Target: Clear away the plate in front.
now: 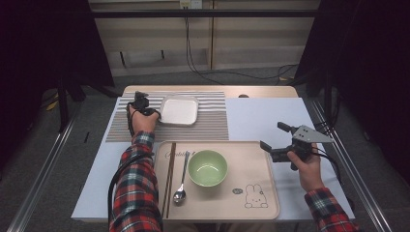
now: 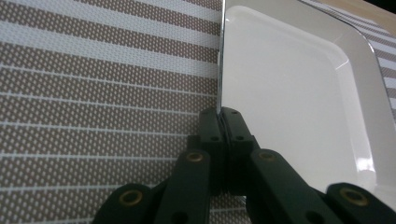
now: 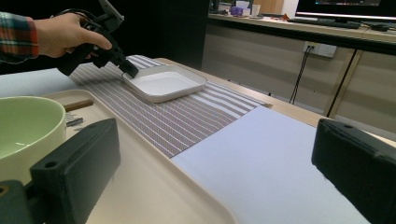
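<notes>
Table: a wooden table (image 1: pixel 270 91) under a pale sheet, with the person's two plaid sleeves coming in from the near side.
Placemat: a brown-and-white striped woven placemat (image 1: pixel 212 121) lies at the far left of the table.
Tray: a beige rectangular plastic tray (image 1: pixel 263 164) sits nearest the person, carrying a pale green round bowl (image 1: pixel 207 167), a steel spoon (image 1: pixel 181 181) and brown wooden chopsticks (image 1: pixel 170 174).
Plate: a white square plate with rounded corners (image 1: pixel 179 109) rests on the placemat.
Left gripper: the left gripper (image 2: pixel 219 122) has its jaws pinched tight on the plate's left rim.
Right gripper: the right gripper (image 1: pixel 274 137) hangs over the tray's right edge, jaws spread wide with nothing between them.
</notes>
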`<act>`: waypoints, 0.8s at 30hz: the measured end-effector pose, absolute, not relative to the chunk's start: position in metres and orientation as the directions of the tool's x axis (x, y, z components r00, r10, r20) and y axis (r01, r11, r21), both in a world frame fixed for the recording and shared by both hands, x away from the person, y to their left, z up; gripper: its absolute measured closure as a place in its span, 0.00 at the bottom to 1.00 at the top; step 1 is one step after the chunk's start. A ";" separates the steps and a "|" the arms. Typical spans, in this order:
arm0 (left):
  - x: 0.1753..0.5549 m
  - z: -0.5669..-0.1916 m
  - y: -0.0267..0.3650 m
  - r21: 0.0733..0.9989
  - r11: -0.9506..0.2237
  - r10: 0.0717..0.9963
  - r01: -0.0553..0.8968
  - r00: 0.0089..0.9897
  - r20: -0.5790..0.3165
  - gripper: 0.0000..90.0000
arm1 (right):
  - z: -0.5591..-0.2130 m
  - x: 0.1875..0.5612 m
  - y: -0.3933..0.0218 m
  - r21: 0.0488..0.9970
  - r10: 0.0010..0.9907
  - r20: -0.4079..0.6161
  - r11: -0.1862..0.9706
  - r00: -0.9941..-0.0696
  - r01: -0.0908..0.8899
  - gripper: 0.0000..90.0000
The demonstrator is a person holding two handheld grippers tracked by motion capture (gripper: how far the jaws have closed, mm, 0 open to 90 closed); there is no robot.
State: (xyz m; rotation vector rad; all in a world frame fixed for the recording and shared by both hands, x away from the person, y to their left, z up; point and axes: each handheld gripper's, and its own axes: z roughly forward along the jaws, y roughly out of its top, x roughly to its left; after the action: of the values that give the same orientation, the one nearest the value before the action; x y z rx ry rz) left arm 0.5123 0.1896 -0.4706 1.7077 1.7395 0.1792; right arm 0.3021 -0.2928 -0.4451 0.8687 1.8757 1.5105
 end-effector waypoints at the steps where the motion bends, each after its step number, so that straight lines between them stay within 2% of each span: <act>1: 0.512 -0.468 0.189 0.540 0.122 0.927 0.833 0.098 -0.361 0.99 | -0.445 0.302 -0.292 0.981 0.783 -0.031 0.144 -0.621 0.133 0.01; 18: 0.492 -0.436 0.164 0.551 0.020 0.859 0.834 0.268 -0.437 0.99 | -0.447 0.308 -0.290 0.981 0.788 -0.031 0.141 -0.614 0.132 0.01; 24: 0.485 -0.428 0.145 0.566 -0.047 0.819 0.823 0.355 -0.450 0.99 | -0.447 0.314 -0.289 0.976 0.791 0.001 0.133 -0.612 0.173 0.01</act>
State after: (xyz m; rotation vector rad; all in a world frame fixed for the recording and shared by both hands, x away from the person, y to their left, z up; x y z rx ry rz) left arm 0.4854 0.1449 -0.4280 1.8360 1.4408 -0.0058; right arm 0.3138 -0.2894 -0.4475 0.9250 1.8831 1.5087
